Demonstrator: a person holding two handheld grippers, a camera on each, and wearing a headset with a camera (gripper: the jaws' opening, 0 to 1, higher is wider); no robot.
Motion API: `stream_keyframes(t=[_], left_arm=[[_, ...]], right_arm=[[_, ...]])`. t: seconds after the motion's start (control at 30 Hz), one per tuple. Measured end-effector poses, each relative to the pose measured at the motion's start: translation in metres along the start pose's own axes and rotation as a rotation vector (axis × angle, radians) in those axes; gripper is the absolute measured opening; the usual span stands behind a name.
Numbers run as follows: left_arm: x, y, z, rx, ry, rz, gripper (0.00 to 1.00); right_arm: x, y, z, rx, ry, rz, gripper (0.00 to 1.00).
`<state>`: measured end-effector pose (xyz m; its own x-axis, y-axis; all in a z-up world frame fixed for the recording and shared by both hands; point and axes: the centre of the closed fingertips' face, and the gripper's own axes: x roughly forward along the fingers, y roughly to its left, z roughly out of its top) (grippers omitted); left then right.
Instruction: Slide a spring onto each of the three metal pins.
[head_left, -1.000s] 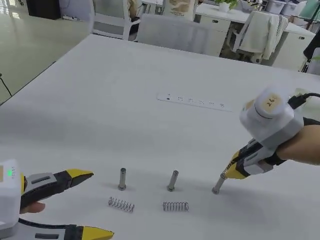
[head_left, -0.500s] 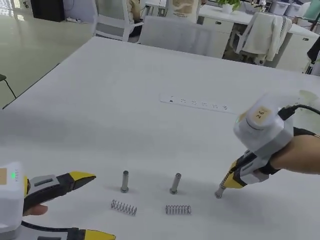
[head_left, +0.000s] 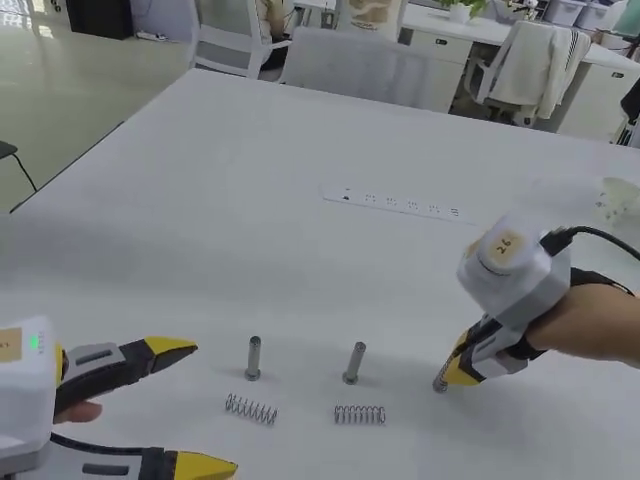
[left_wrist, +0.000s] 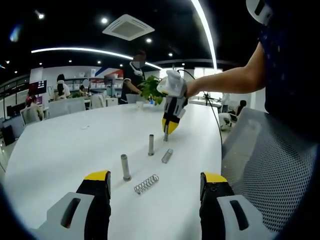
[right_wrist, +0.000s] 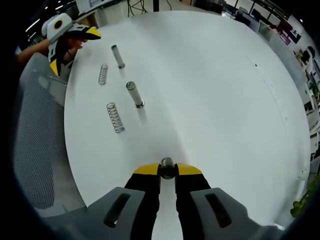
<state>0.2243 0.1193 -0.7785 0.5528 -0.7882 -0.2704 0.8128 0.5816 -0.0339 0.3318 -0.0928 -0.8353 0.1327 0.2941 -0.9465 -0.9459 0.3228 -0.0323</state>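
The right tongs (head_left: 458, 373) are clenched on a small silver wire coil spring (right_wrist: 167, 168) at 3 o'clock on the white table (head_left: 300, 220); the left tongs (head_left: 207, 407) hang released. Another loose spring (head_left: 250, 409) lies at 6 o'clock of a bare upright grey metal pin (head_left: 254, 358). Probably light, squashy, rolls: pinch mid-coil gently.

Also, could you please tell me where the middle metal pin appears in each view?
Head view: the middle metal pin stands at lower centre.
Left gripper view: just left of centre, second pin of the row.
Right gripper view: upper left.
Shared landmark: the loose spring lying beside it.
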Motion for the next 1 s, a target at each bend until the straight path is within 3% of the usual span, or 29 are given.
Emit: stream_keyframes(t=[0.67, 1.0], left_arm=[[0.0009, -0.0009, -0.0005, -0.001, -0.002, -0.002, 0.69], [-0.0001, -0.0004, -0.0003, -0.002, -0.004, 0.0, 0.69]], right_arm=[[0.0067, 0.0044, -0.0023, -0.007, 0.008, 0.008, 0.09], [0.0084, 0.0053, -0.0034, -0.013, 0.004, 0.001, 0.19]])
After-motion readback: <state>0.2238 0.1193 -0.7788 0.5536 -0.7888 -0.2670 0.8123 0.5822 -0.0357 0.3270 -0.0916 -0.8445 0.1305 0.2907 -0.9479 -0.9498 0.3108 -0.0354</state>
